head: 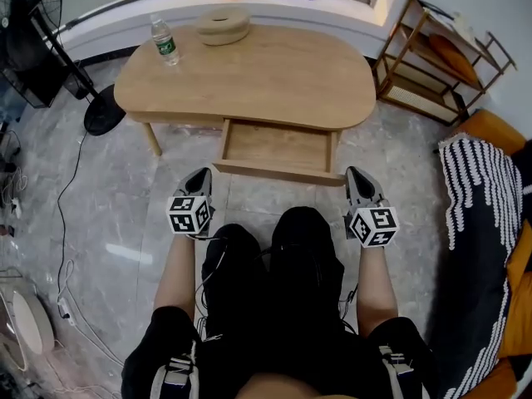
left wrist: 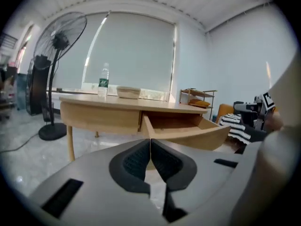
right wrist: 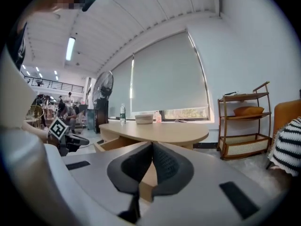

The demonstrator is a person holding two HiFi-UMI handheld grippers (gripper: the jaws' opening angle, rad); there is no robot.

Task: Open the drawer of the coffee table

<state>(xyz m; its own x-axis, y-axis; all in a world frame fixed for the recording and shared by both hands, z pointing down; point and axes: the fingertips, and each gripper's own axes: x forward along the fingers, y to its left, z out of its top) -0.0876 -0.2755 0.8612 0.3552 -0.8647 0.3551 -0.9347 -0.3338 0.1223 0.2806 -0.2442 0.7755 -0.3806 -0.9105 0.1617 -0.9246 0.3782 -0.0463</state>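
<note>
A light wooden coffee table [head: 274,77] stands ahead of me, and its drawer [head: 277,148] is pulled out toward me and looks empty. My left gripper [head: 202,176] hovers just short of the drawer's front left corner, jaws shut with nothing between them. My right gripper [head: 357,175] is off the front right corner, also shut and empty. In the left gripper view the closed pads [left wrist: 141,159] sit below the open drawer [left wrist: 188,128]. From the right gripper view, its gripper [right wrist: 152,147] points at the table [right wrist: 160,131], with the drawer [right wrist: 113,144] at the left.
A water bottle [head: 165,41] and a shallow bowl [head: 223,25] stand on the tabletop's far left. A floor fan [head: 101,113] and its cable are at the left. A wooden shelf [head: 432,52] and a striped blanket [head: 482,206] on a sofa are at the right.
</note>
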